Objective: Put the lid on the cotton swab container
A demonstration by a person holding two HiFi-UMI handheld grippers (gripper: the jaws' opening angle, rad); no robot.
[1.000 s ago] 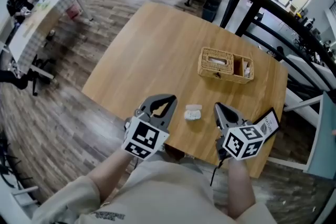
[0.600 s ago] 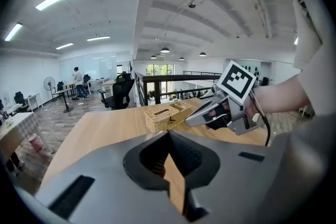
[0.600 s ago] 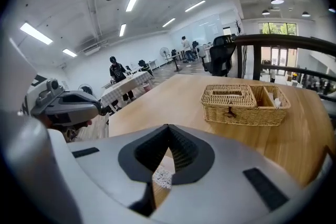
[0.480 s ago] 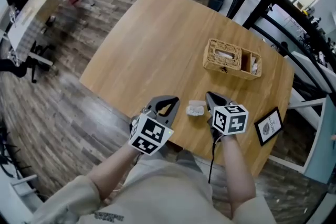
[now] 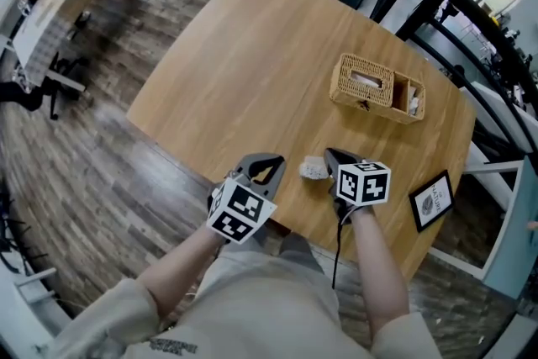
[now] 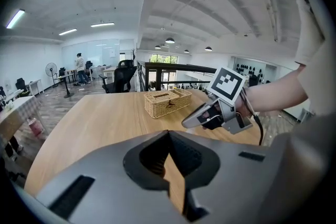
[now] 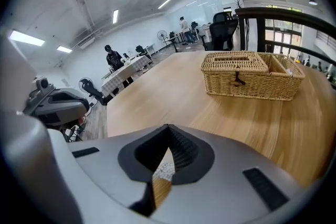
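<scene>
**Cotton swab container [image 5: 313, 170] lies by the near table edge, between your two closed grippers**

Your right gripper [image 5: 329, 153] has its jaws pressed tip to tip and clamps nothing. In the right gripper view, a patch of white swabs [image 7: 165, 168] shows through the hollow behind the closed tips, so the container lies just below and behind them. From the head view those tips sit just beside the container on its right. Whether they touch it you cannot tell. The container is small and pale, and too small there to tell whether it is covered.

Your left gripper [image 5: 271, 162] is clenched too. In the left gripper view its tips meet, and only bare wood shows through the gap behind them. It hovers near the container on the left, a little apart from it, with its marker cube [image 5: 241, 211] toward you. That same view catches your right gripper from the side, angled down at the table, with your right hand [image 6: 251, 107] behind it.

Farther out on the wooden table [image 5: 244, 63] stands a wicker basket [image 5: 377, 88], well apart from the container. One part of it is closed with a slotted top and the other is open, with small items inside. A small dark picture frame [image 5: 429, 199] lies near the table's right edge, beside your right forearm. Around the table are wood-plank floor, office chairs and a black railing.
</scene>
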